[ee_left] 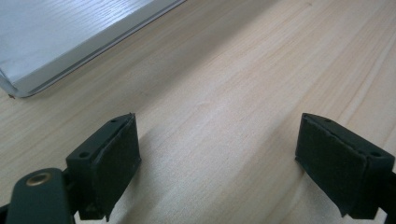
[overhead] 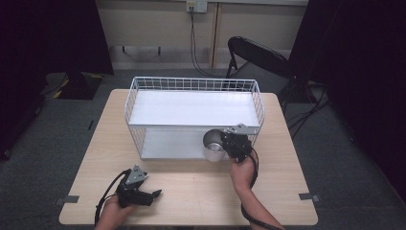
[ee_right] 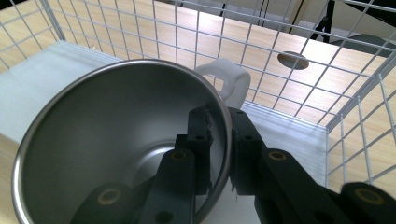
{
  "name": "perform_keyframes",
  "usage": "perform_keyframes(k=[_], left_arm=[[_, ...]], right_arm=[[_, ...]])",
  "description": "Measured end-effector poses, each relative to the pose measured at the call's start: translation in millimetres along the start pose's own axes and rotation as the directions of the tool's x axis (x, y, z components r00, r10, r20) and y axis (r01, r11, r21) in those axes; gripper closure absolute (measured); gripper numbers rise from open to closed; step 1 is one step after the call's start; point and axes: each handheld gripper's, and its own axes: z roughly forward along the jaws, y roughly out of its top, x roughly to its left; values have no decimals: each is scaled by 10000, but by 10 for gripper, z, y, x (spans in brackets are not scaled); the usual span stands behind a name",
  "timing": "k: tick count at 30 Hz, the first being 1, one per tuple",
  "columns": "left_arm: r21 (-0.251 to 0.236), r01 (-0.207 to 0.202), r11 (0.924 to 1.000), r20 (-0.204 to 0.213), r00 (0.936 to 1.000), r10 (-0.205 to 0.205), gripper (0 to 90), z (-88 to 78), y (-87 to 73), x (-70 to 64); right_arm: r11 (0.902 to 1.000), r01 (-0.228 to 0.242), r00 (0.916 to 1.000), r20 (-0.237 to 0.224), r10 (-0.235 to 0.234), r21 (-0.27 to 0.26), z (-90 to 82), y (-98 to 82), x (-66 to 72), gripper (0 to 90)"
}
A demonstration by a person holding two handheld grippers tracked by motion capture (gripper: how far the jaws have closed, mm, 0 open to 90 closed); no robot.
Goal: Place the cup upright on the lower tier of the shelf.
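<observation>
- Metal cup (ee_right: 116,140): a steel cup with a white handle (ee_right: 227,79), held at the front right of the wire rack's lower shelf; in the high view the cup (overhead: 214,143) sits at the shelf's open front edge.
- Right gripper (ee_right: 219,144): jaws clamped on the cup's rim, one jaw inside the bowl and one outside the wall; in the high view it (overhead: 235,143) reaches in from the person's right hand (overhead: 243,170).
- Wire rack (overhead: 191,86): white, two-tiered, standing at the middle of the wooden table (overhead: 191,191).
- Left gripper (ee_left: 217,158): jaws wide apart over bare tabletop, with nothing between them; it (overhead: 143,194) rests near the table's front left, well apart from the cup.
- Black chair (overhead: 258,57): behind the table.
</observation>
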Motion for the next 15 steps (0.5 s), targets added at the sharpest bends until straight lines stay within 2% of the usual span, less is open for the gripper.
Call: perform_keyframes(k=[9,10,11,13,15], left_arm=[[-1,5,10000,4,10000,-5,129,0,0,-1],[1,3,10000,5,10000,-3,129,0,0,-1],[2,2,10000,6,10000,-2,129,0,0,-1],[-1,23,10000,19,10000,-23,127,1,0,-2],[2,10,10000,31,10000,-10,126,3,0,-2]], right_arm=[[10000,-26,9997,242,27,-68,22,14,10,786],[9999,-87,9994,342,91,-103,20,19,6,724],[9998,-167,9993,346,169,-56,25,19,-1,701],[9998,-204,9991,375,205,-26,25,19,-8,700],[10000,-76,9989,456,78,-31,20,24,-3,650]])
